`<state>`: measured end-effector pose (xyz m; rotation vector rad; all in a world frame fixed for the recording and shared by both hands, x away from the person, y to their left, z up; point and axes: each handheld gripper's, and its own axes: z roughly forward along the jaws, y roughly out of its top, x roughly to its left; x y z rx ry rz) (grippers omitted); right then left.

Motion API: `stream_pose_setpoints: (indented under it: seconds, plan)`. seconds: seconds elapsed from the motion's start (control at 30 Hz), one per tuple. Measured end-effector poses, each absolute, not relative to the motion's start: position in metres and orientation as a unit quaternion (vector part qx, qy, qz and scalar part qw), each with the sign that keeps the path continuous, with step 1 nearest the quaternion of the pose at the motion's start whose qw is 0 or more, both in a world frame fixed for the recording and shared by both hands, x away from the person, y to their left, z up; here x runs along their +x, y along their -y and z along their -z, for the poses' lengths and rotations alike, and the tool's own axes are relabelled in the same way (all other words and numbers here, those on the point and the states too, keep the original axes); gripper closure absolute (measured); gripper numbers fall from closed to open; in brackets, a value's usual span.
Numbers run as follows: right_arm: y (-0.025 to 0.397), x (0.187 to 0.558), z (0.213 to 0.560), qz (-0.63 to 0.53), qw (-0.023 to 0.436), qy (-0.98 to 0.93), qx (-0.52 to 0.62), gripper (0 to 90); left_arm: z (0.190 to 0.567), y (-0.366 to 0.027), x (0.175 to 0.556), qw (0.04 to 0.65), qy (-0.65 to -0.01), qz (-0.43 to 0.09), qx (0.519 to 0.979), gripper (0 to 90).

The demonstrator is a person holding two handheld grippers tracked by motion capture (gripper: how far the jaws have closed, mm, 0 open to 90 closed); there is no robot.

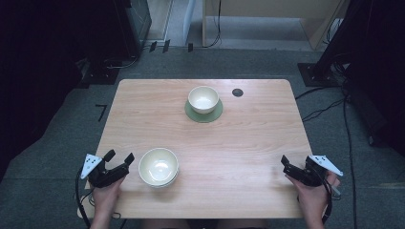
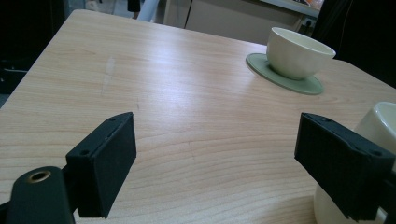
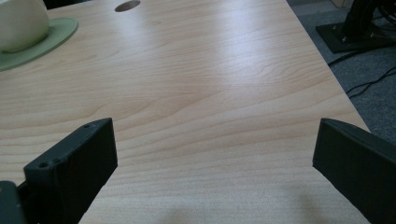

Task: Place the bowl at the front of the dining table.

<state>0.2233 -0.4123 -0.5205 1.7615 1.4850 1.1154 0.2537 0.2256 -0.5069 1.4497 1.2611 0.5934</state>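
The left tongs (image 1: 119, 159) sit near the bench's (image 1: 239, 143) front left corner, at about eight o'clock from the bench's middle, held in the person's left hand (image 1: 106, 193). Their jaws are spread wide with nothing between them, and they point toward two o'clock. Just beside them, at their three o'clock, stands a pale near bowl (image 1: 158, 166); in the high view it looks like two bowls stacked, though that is hard to tell. In the left gripper view the right-hand jaw stands right by this near bowl's (image 2: 380, 126) wall; whether it touches cannot be told.

The right tongs (image 1: 285, 164) rest at the front right edge of the bench, at about four o'clock from its middle, in the person's right hand (image 1: 313, 195). Their jaws are also spread wide over bare wood, as the right gripper view shows, and they point toward ten o'clock.

Well apart from both, at twelve o'clock from the bench's middle, a far bowl (image 1: 203, 98) stands upright on a round green mat (image 1: 204, 114). A dark round hole (image 1: 237, 92) lies in the bench at the far bowl's three o'clock.
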Motion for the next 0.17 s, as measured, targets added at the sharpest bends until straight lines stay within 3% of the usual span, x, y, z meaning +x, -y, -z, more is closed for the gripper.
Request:
stream_pose_setpoints:
  seconds: [0.17]
  plan:
    - [0.4115, 0.2231, 0.5205, -0.416, 0.287, -0.559, 0.657, 0.4, 0.5069, -0.225, 0.2542, 0.534, -0.53, -0.251, 0.609, 12.6]
